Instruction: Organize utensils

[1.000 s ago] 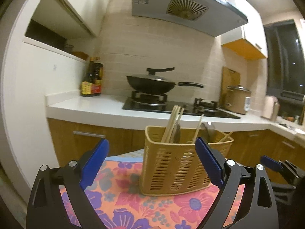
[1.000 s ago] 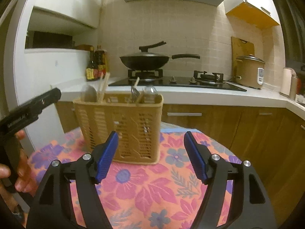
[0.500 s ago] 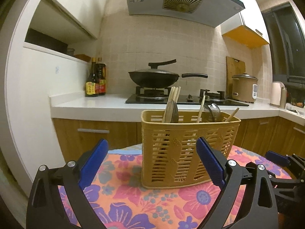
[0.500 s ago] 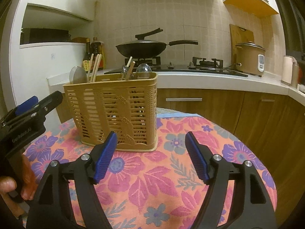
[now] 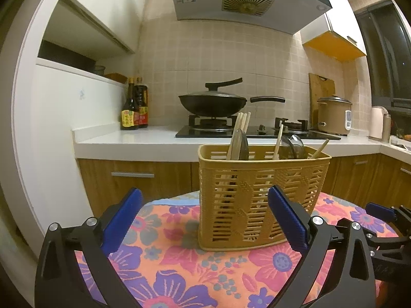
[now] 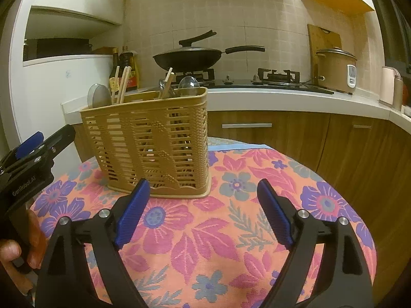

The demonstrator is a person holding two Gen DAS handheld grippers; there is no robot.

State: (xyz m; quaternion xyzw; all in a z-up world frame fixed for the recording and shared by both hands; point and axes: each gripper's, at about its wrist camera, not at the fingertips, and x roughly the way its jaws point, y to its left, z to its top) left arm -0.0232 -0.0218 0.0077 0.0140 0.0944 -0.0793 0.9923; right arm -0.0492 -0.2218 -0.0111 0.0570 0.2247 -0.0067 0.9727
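A tan plastic utensil basket (image 5: 259,195) stands upright on a round table with a floral cloth (image 5: 179,261). It holds wooden chopsticks (image 5: 241,128) and metal spoons (image 5: 295,142). It also shows in the right wrist view (image 6: 154,148), with chopsticks (image 6: 123,82) and spoons (image 6: 188,82) sticking out. My left gripper (image 5: 203,220) is open and empty, just in front of the basket. My right gripper (image 6: 203,210) is open and empty, low over the cloth (image 6: 231,220), in front of the basket's right part.
Behind the table runs a white kitchen counter (image 5: 133,141) with wooden cabinets, a stove with a black wok (image 5: 213,102), sauce bottles (image 5: 133,113) and a rice cooker (image 5: 334,115). The left gripper and the hand holding it show at the left of the right wrist view (image 6: 28,164).
Both grippers have dropped lower and come a little closer to the basket, which now looks larger. Both stay open and empty. The basket has not moved.
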